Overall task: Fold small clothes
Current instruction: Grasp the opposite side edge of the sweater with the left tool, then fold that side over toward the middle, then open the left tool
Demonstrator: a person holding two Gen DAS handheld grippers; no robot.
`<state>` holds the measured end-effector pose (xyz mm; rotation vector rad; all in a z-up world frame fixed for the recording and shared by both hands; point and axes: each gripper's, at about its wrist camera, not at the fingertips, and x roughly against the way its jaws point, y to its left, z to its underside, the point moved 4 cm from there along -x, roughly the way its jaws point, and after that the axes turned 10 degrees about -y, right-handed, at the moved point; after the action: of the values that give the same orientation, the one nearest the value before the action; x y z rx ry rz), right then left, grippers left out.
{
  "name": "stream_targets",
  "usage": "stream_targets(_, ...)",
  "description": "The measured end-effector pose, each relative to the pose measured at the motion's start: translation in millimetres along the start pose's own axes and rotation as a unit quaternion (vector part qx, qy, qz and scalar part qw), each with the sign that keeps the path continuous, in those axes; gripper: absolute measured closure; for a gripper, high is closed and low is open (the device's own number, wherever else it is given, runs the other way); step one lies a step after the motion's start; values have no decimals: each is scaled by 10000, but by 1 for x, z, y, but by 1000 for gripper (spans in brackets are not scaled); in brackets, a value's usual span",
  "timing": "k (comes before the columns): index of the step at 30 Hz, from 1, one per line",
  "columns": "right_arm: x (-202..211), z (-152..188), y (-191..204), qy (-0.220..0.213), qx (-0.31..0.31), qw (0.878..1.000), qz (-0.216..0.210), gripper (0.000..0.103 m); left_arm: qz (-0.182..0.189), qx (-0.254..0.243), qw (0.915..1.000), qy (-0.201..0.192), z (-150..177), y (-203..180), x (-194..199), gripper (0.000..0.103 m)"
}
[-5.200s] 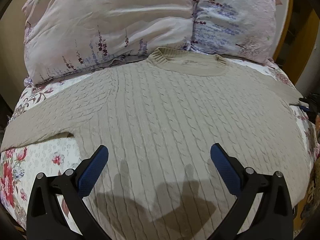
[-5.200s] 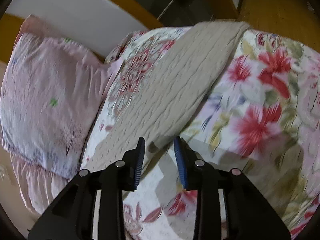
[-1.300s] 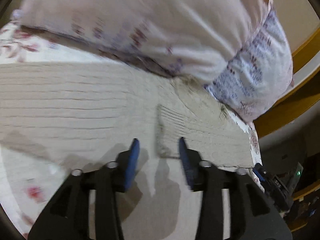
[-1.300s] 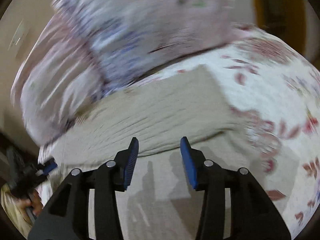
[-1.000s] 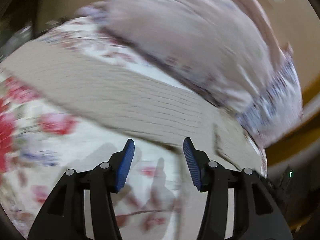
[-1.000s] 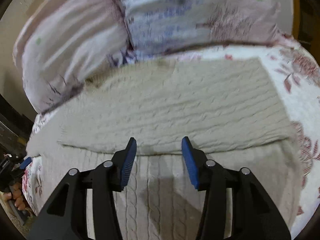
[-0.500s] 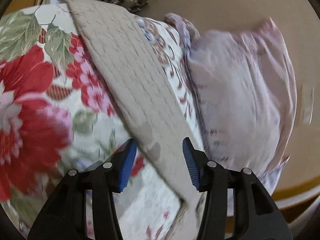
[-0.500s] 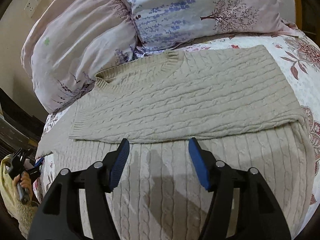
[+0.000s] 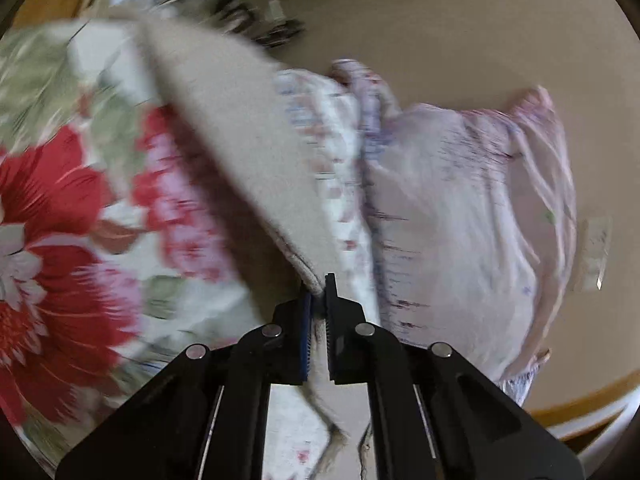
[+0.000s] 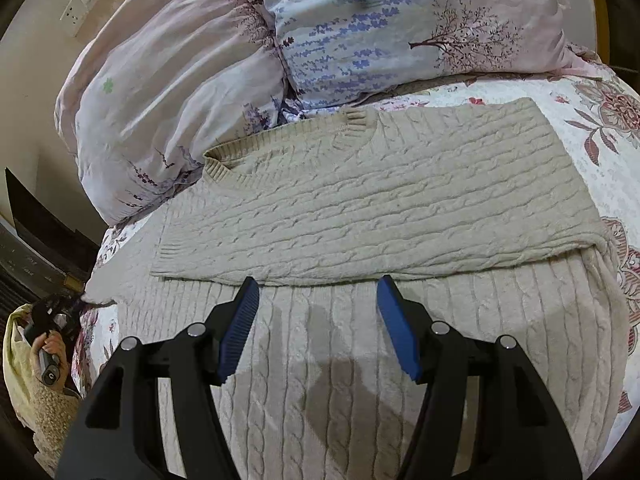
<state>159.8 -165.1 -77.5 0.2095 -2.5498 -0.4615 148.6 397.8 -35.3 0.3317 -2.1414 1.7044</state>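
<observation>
Garment: a beige cable-knit sweater is laid flat on the floral bedspread, directly ahead of and beneath the right tongs, its collar toward the pillows.
Done so far: one sleeve is seen folded across the chest, its cuff lying ahead and to the left of the right tongs.
Left to do: the other sleeve is judged not yet folded in; it stretches away ahead and to the left of the left tongs over the bedspread. The body is judged not yet folded up.
Left tongs: the blue pads are pressed nearly together on the edge of the unfolded sleeve, knit being pinched between them. The picture is blurred.
Right tongs: the jaws are spread wide and nothing is held; their shadow is cast on the knit just below the folded sleeve.
Pose, left: the tool is pointed along the sleeve, with the pillows to its right and a bare wall beyond.
Pose, right: the tool is held above the lower body of the sweater, aimed at the collar; contact with the knit cannot be told.
Left hand: it is seen far left of the right tongs, wrapped on the other tool's handle at the bed's edge.
</observation>
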Motion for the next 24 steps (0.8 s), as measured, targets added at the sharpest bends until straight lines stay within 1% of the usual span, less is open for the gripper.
stream_targets(4, 7, -4, 1, -119, 74, 9999, -5, 42, 335, -594, 9977, -40, 11, -47, 3, 98)
stream_targets(7, 10, -6, 1, -163, 100, 9998, -30, 42, 554, -1258, 9905, -33, 33, -87, 1, 98)
stream_targets(10, 14, -6, -1, -184, 100, 9998, -44, 41, 778, -1890, 9789, 46, 66, -125, -4, 98)
stream_targets(11, 15, -6, -1, -189, 95, 9998, -52, 41, 874, -2151, 9726, 106, 83, -139, -8, 98)
stream_targets(13, 18, -6, -3, -209, 79, 9997, -55, 41, 1015, -2512, 9623, 246, 111, -157, -13, 98)
stream_targets(14, 19, -7, -4, -217, 71, 9997, -54, 41, 1089, -2741, 9548, 366, 132, -167, -18, 98)
stream_targets(16, 22, -6, -7, -239, 58, 9997, -47, 40, 1232, -3050, 9425, 601, 166, -179, -26, 98)
stream_targets(17, 23, -6, -8, -247, 49, 9997, -35, 40, 1304, -3250, 9335, 773, 191, -184, -30, 98)
stream_targets(19, 25, -6, -11, -259, 25, 9997, -15, 40, 1369, -3528, 9200, 1020, 228, -189, -38, 98)
stream_targets(21, 27, -6, -13, -264, 5, 9997, 4, 40, 1370, -3852, 9027, 1340, 271, -189, -49, 98)
stream_targets(22, 28, -5, -14, -260, -1, 9997, 17, 40, 1361, -3948, 8970, 1448, 285, -188, -53, 98)
stream_targets(23, 28, -4, -15, -261, -5, 9997, 24, 40, 1334, -4081, 8887, 1607, 304, -186, -58, 98)
stream_targets(24, 29, -4, -16, -264, -8, 9996, 31, 40, 1304, -4159, 8835, 1718, 316, -182, -61, 98)
